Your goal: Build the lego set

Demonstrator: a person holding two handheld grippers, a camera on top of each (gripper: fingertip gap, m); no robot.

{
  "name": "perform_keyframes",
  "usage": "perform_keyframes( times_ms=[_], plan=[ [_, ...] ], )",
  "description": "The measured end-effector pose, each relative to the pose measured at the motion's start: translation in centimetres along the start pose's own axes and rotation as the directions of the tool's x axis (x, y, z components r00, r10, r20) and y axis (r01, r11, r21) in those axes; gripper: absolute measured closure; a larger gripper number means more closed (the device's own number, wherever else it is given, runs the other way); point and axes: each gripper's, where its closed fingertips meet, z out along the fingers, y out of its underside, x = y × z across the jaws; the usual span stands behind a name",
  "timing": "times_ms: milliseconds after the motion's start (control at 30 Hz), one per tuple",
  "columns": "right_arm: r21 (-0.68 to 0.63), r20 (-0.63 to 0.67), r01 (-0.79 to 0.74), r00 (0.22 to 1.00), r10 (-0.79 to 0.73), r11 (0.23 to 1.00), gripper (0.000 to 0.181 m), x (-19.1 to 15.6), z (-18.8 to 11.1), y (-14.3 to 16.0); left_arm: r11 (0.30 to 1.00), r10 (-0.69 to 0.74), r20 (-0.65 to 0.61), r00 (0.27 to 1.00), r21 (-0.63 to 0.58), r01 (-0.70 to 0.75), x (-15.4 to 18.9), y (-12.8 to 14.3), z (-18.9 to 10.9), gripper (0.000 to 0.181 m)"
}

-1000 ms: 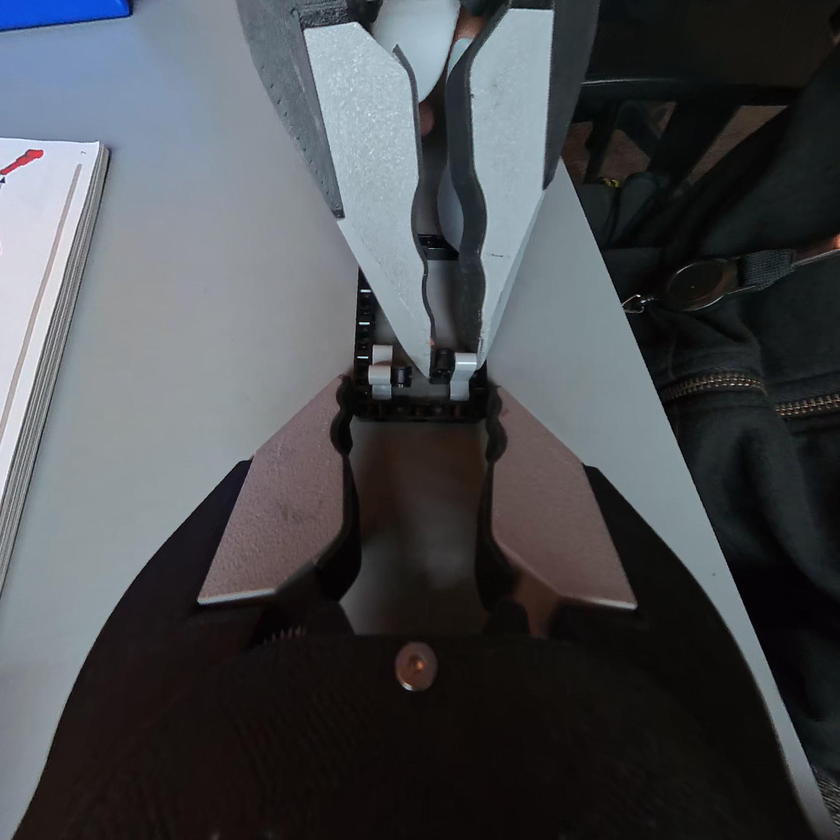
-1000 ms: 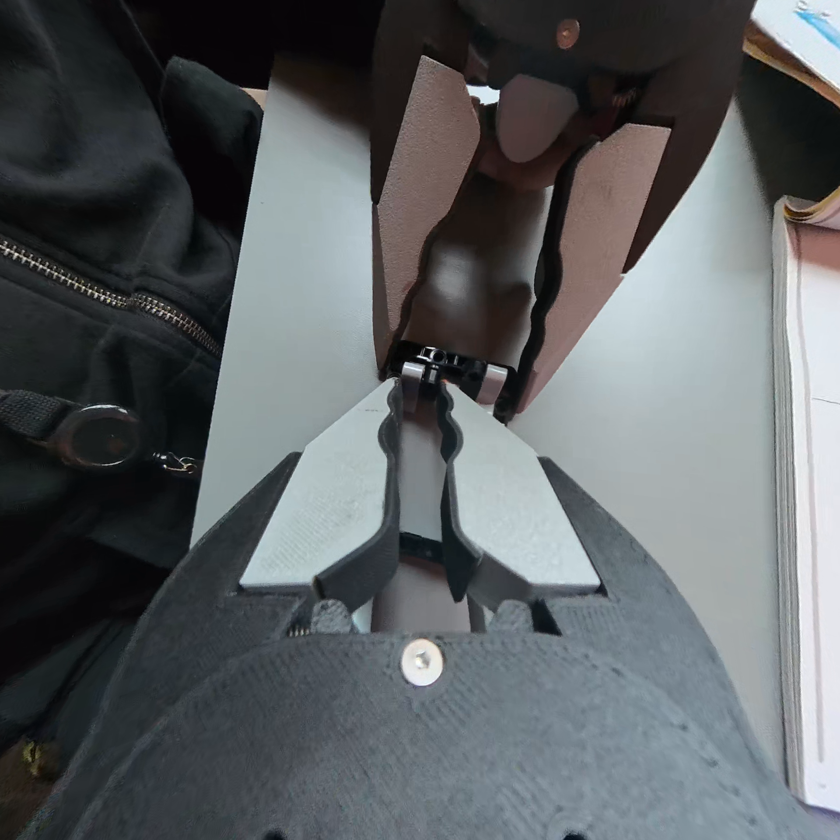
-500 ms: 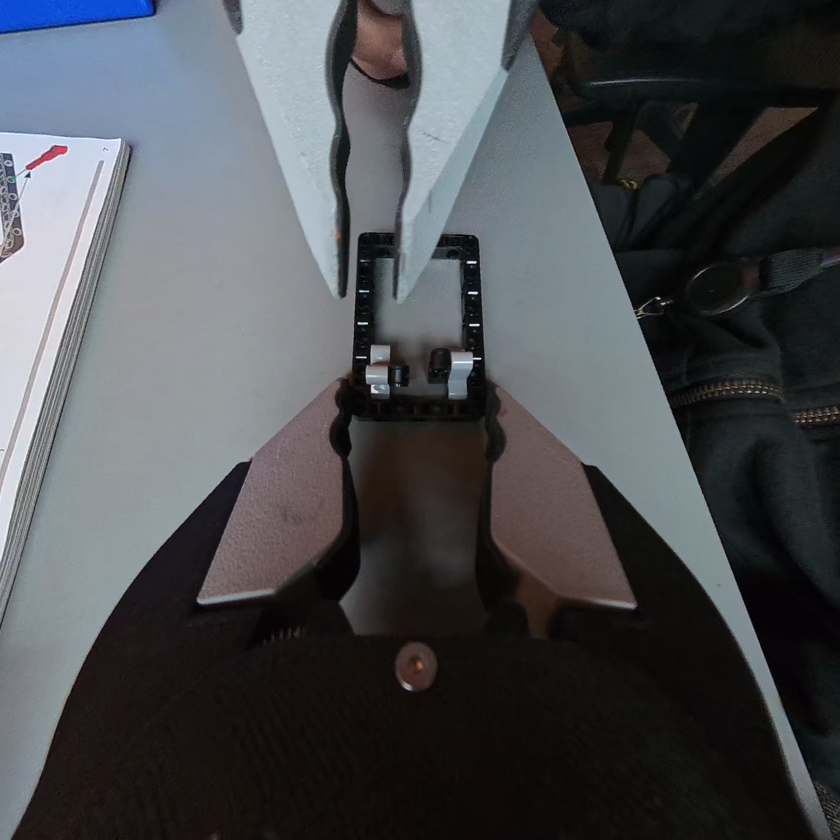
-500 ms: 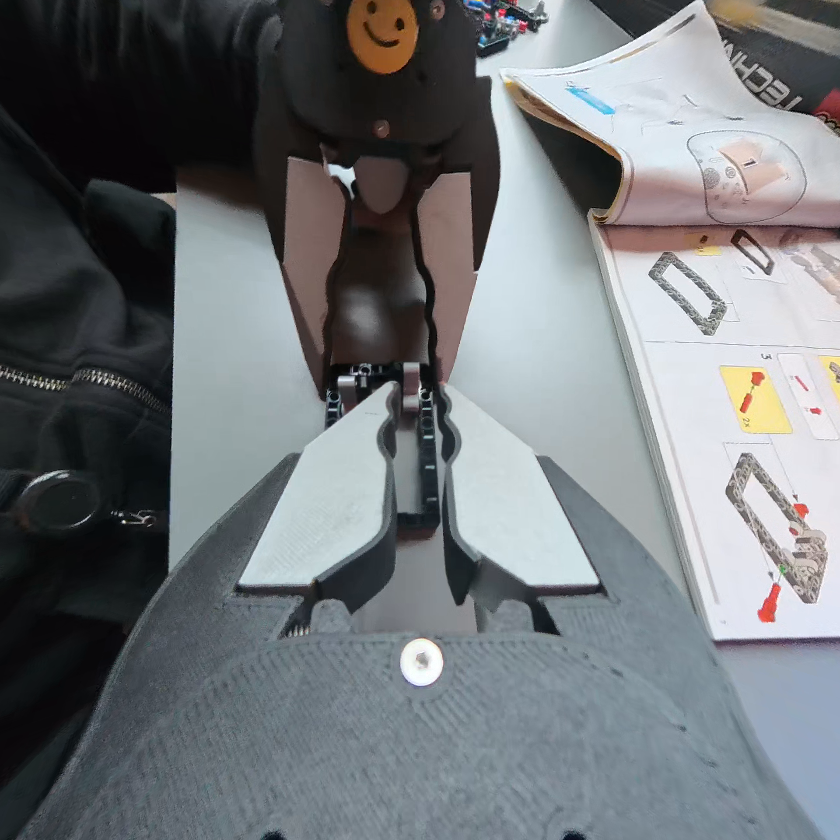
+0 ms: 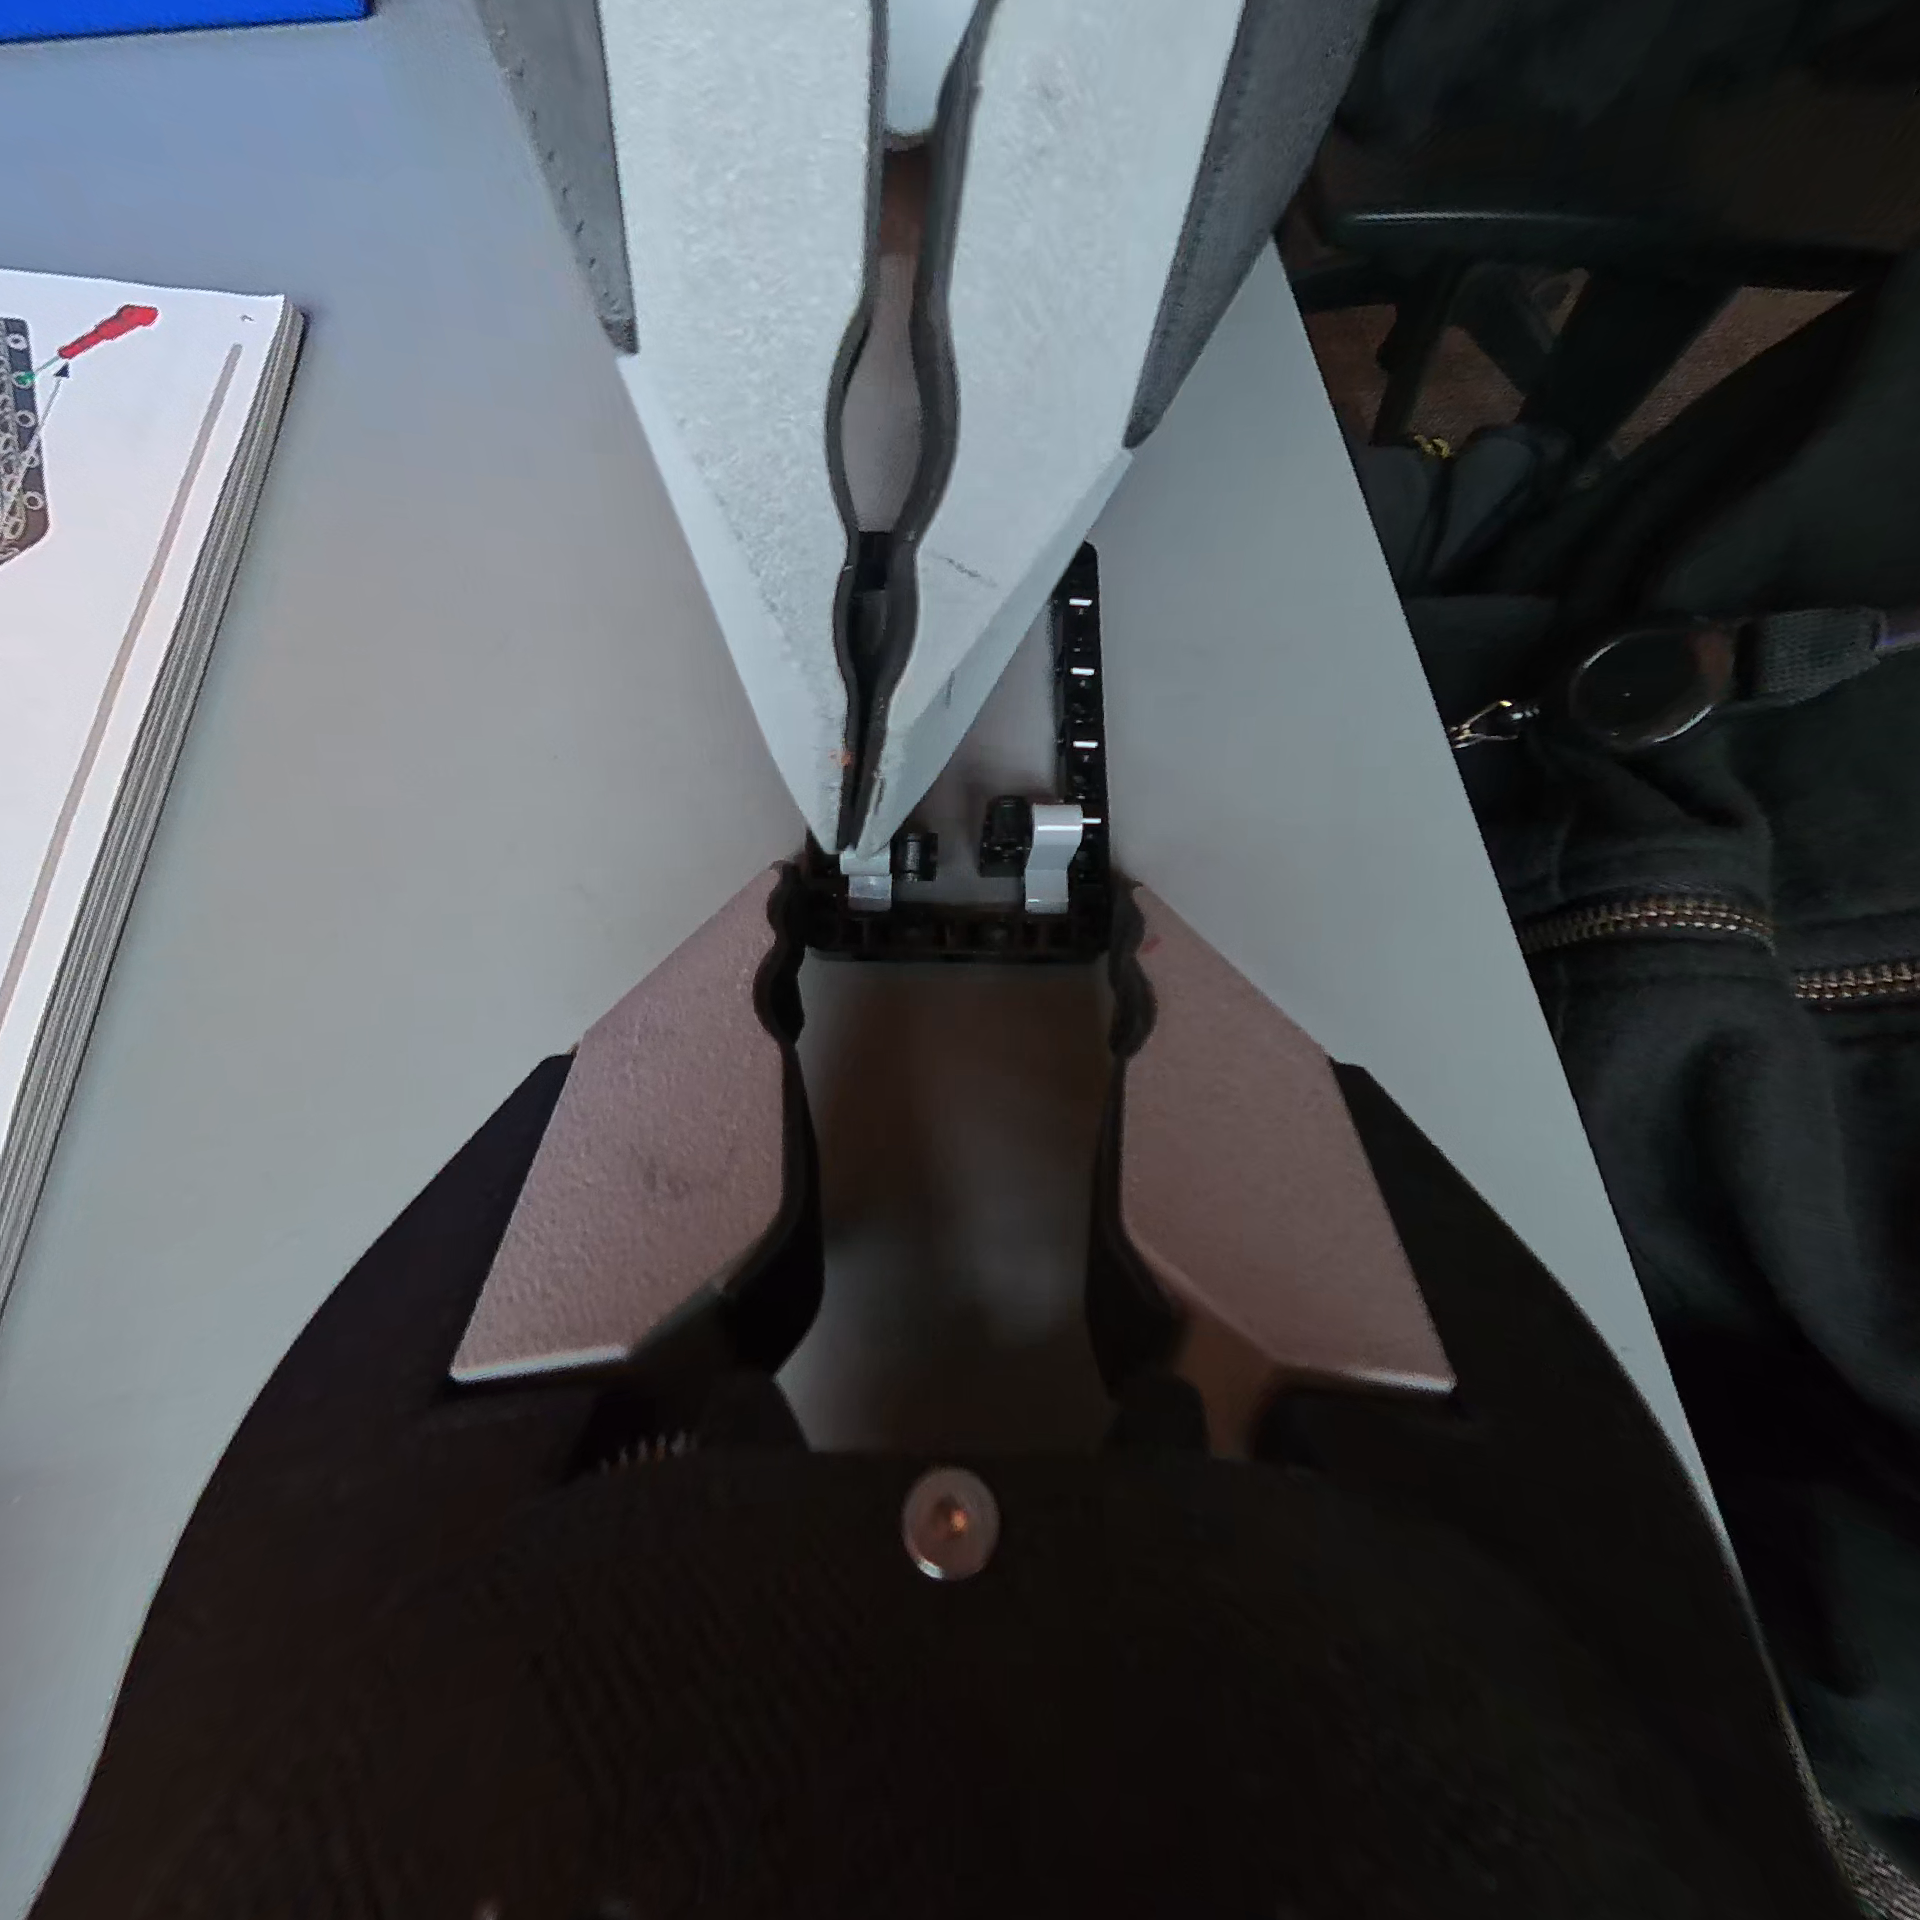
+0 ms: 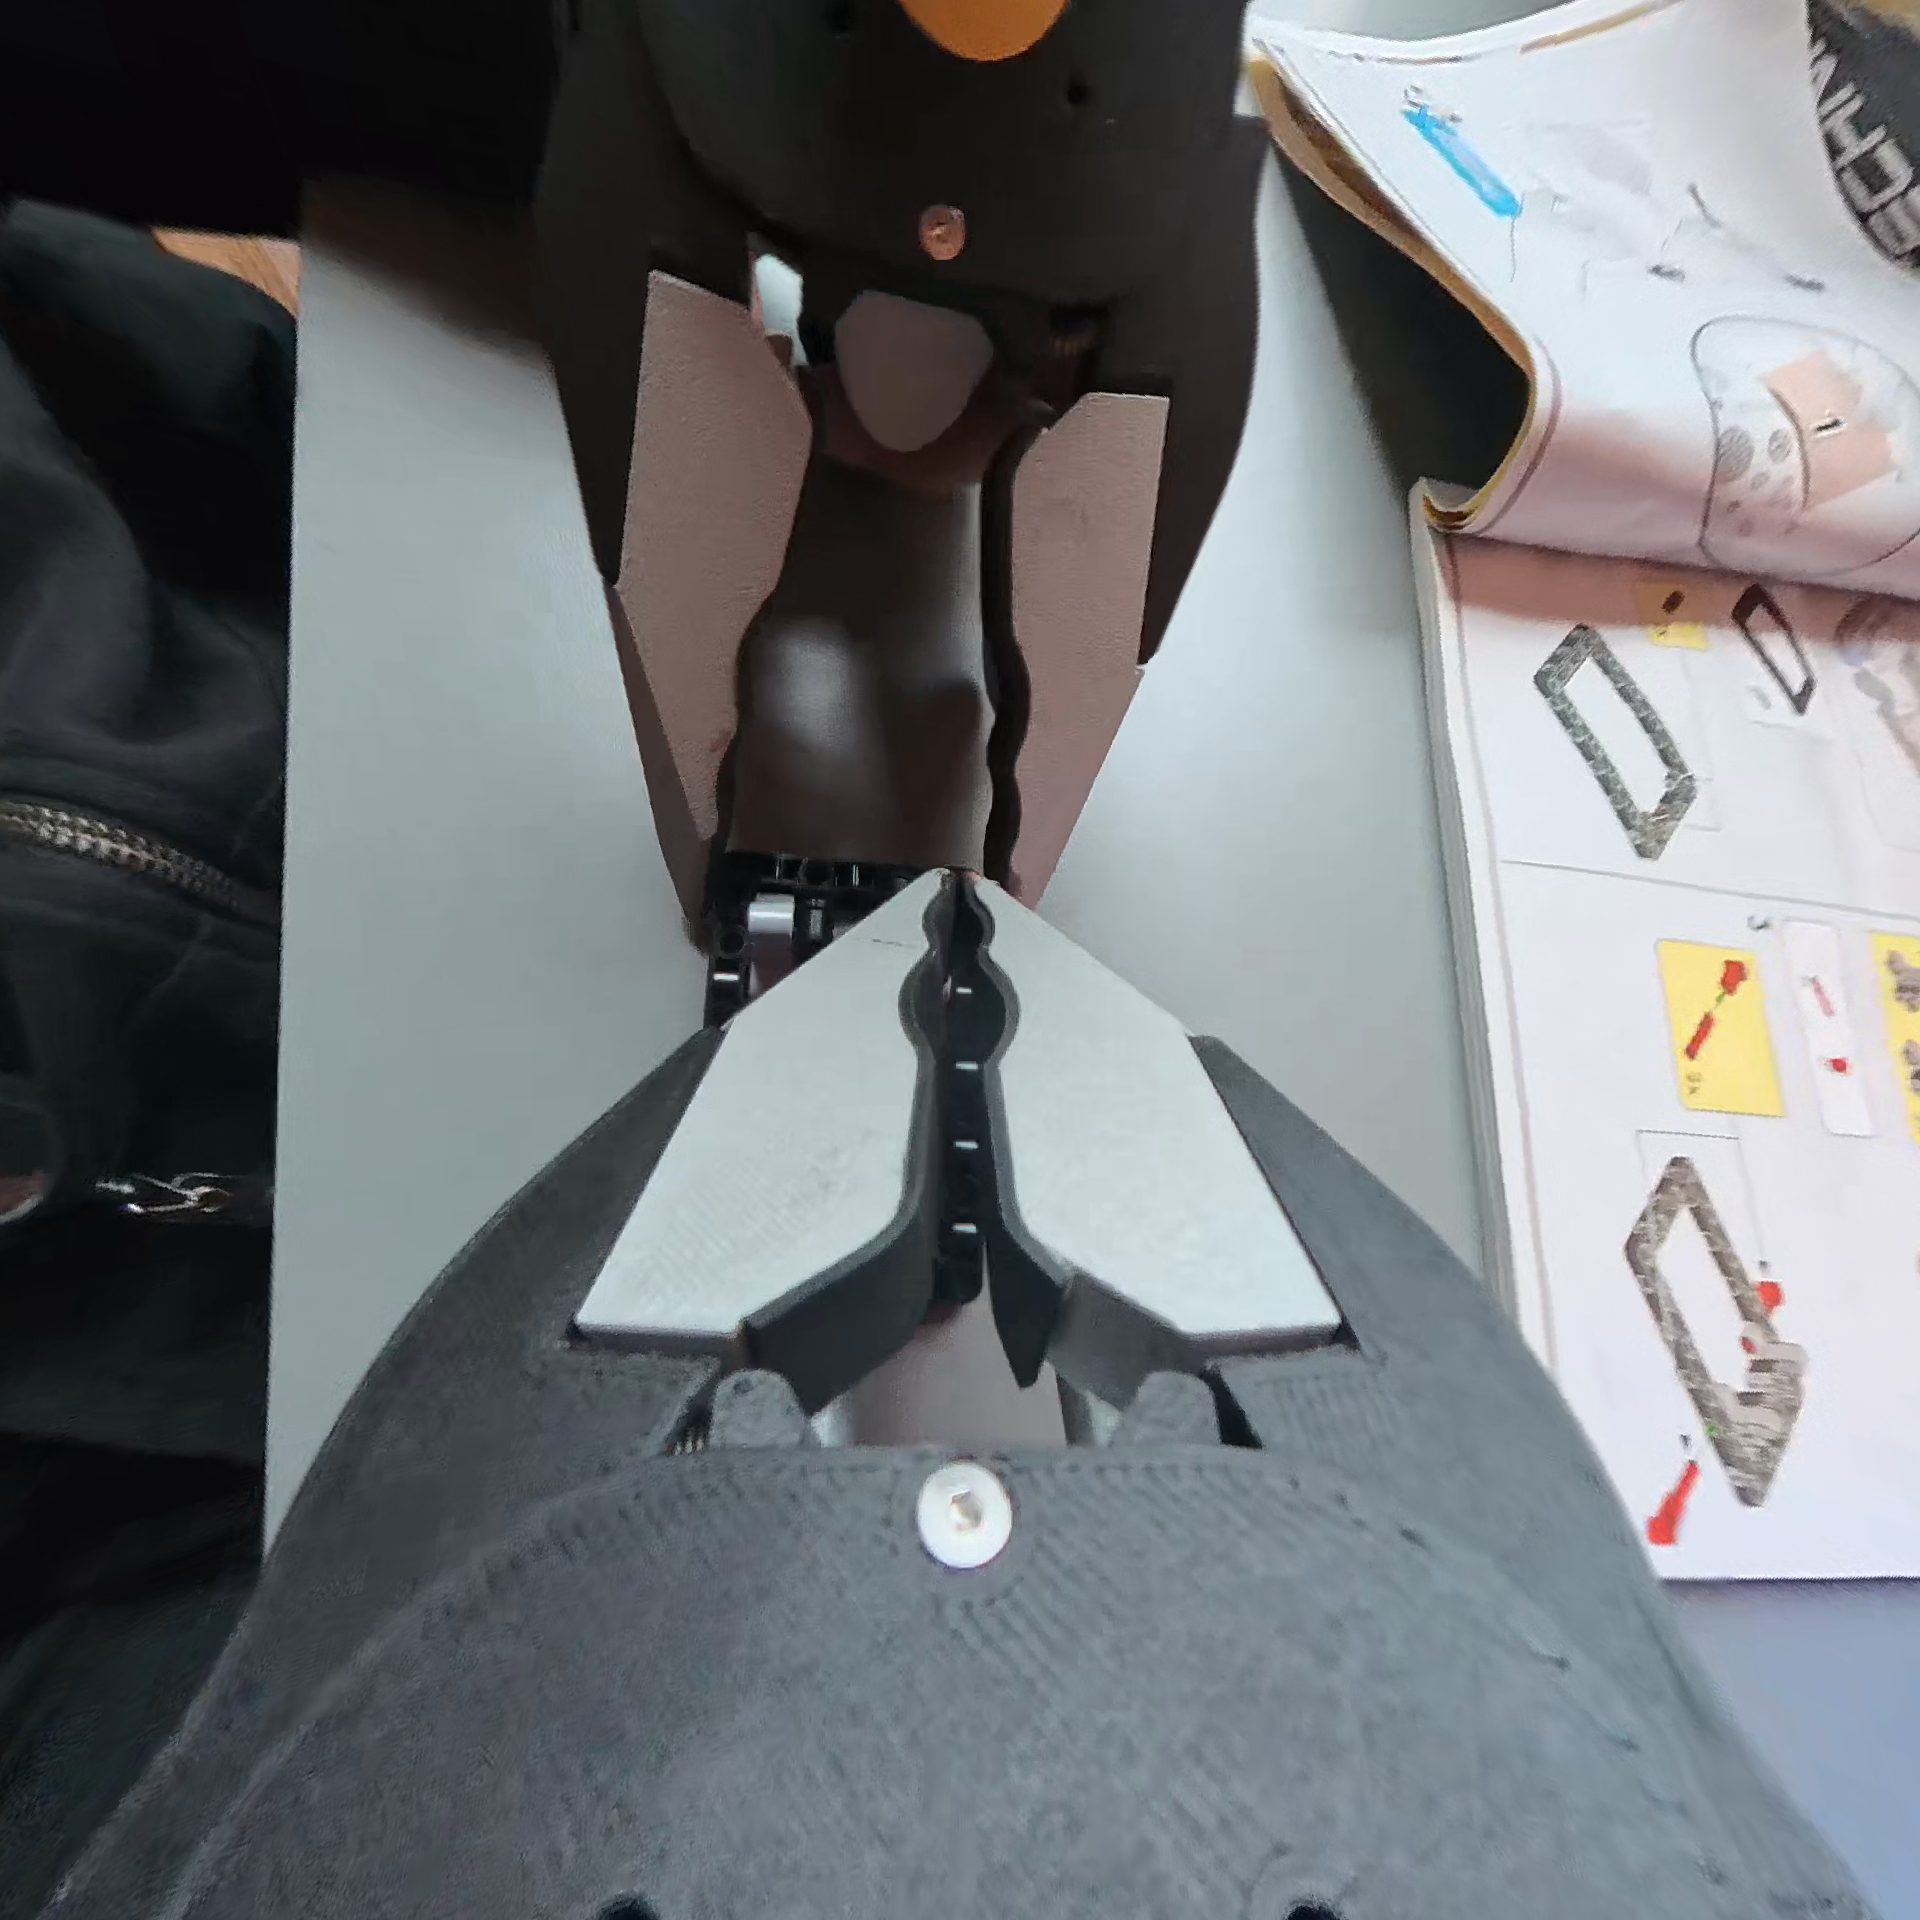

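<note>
A black rectangular lego frame [image 5: 1081, 675] lies flat on the grey table [image 5: 468, 727]. Two light grey connectors [image 5: 1055, 847] with black pins sit inside its near end. My left gripper [image 5: 956, 935] is shut on the frame's near short end, one pad on each outer side. My right gripper [image 5: 860, 821] comes in from the far side with its fingers together. Its tips rest on the left grey connector [image 5: 868, 883]. In the right wrist view the right gripper [image 6: 951, 883] hangs over one long side of the frame [image 6: 727, 977], which shows through the pads' wavy gaps.
An open instruction booklet [image 6: 1714, 1039] lies beside the frame and also shows in the left wrist view [image 5: 125, 623]. A person's dark zipped jacket [image 5: 1714, 935] with a badge reel [image 5: 1642, 696] is just past the table edge. A blue object [image 5: 177, 16] sits at the far corner. Both grippers' tips are close together, under 4 cm apart. The blue object [image 5: 177, 16] is about 25 cm from both grippers' fingertips.
The right gripper drew back from between the two connectors, then closed its fingers and came down onto the left connector. The left gripper kept hold of the frame without moving.
</note>
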Motion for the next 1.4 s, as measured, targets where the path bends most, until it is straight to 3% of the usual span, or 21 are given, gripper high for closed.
perform_keyframes(
  times_ms=[100, 233, 267, 300, 367, 467, 667, 767, 833, 933, 967, 1100, 1200, 1300, 1400],
  plan=[
    [-0.128, -0.010, 0.039, 0.999, -0.041, 0.991, 0.181, 0.0, -0.1, 2.2, 1.000, -0.012, -0.007, 1.000, 0.004, 0.012, 0.0, 0.0, -0.1, 0.124],
    [0.000, -0.062, -0.011, 0.998, 0.011, 1.000, 0.181, 1.0, -1.1, 0.6, 1.000, -0.013, -0.004, 1.000, 0.004, 0.013, -0.1, 0.0, -0.1, 0.123],
    [0.060, -0.028, -0.042, 0.999, 0.044, 0.997, 0.170, 0.8, -1.4, -0.6, 1.000, -0.014, -0.005, 1.000, 0.005, 0.014, -0.1, 0.0, -0.1, 0.123],
    [0.083, 0.023, -0.077, 0.997, 0.075, 0.994, 0.173, 0.4, -1.4, -1.3, 1.000, -0.016, -0.007, 1.000, 0.006, 0.016, -0.1, 0.0, -0.1, 0.123],
    [0.041, 0.075, -0.090, 0.993, 0.087, 0.995, 0.181, -0.2, -0.8, -1.3, 1.000, -0.018, -0.009, 1.000, 0.006, 0.018, -0.1, 0.0, -0.1, 0.123],
    [-0.036, -0.013, -0.030, 0.999, 0.030, 0.999, 0.181, 0.5, 0.0, 0.1, 1.000, -0.004, 0.003, 1.000, 0.002, 0.004, -0.1, 0.0, 0.0, 0.123],
    [0.015, 0.078, -0.128, 0.989, 0.127, 0.992, 0.131, -0.6, -0.9, 0.9, 1.000, 0.004, 0.009, 1.000, 0.000, -0.004, -0.1, 0.0, -0.1, 0.123],
    [0.021, 0.045, -0.153, 0.987, 0.152, 0.988, 0.151, -0.4, -1.0, 1.6, 1.000, 0.018, 0.020, 1.000, -0.005, -0.018, -0.1, 0.1, -0.1, 0.123],
    [0.031, 0.053, -0.132, 0.990, 0.130, 0.991, 0.150, -1.0, -1.3, 1.7, 1.000, 0.024, 0.025, 0.999, -0.006, -0.024, -0.1, 0.1, -0.1, 0.123],
    [0.088, 0.228, -0.116, 0.969, 0.094, 0.989, 0.144, -4.3, -1.8, 0.8, 1.000, 0.028, 0.029, 0.999, -0.007, -0.028, -0.1, 0.1, -0.1, 0.123],
    [0.063, 0.234, -0.108, 0.968, 0.090, 0.992, 0.140, -4.6, -1.5, 1.2, 1.000, 0.028, 0.029, 0.999, -0.007, -0.028, -0.1, 0.1, -0.1, 0.123],
    [0.004, 0.217, -0.069, 0.974, 0.067, 0.998, 0.143, -4.8, -0.4, 1.9, 1.000, 0.016, 0.039, 0.999, -0.007, -0.016, -0.3, 0.1, -0.1, 0.123],
    [-0.008, 0.177, -0.032, 0.984, 0.033, 0.999, 0.164, -4.4, -0.1, 2.0, 1.000, 0.015, 0.037, 0.999, -0.007, -0.015, -0.4, 0.1, -0.1, 0.124],
    [-0.015, 0.139, 0.035, 0.990, -0.033, 0.999, 0.167, -4.3, -0.1, 2.1, 1.000, 0.026, 0.027, 0.999, -0.007, -0.026, -0.1, 0.1, -0.1, 0.123],
    [0.012, 0.157, 0.001, 0.988, -0.003, 1.000, 0.167, -3.9, -0.8, 1.8, 0.999, 0.036, 0.028, 0.999, -0.008, -0.035, -0.1, 0.1, 0.0, 0.123]
  ],
)
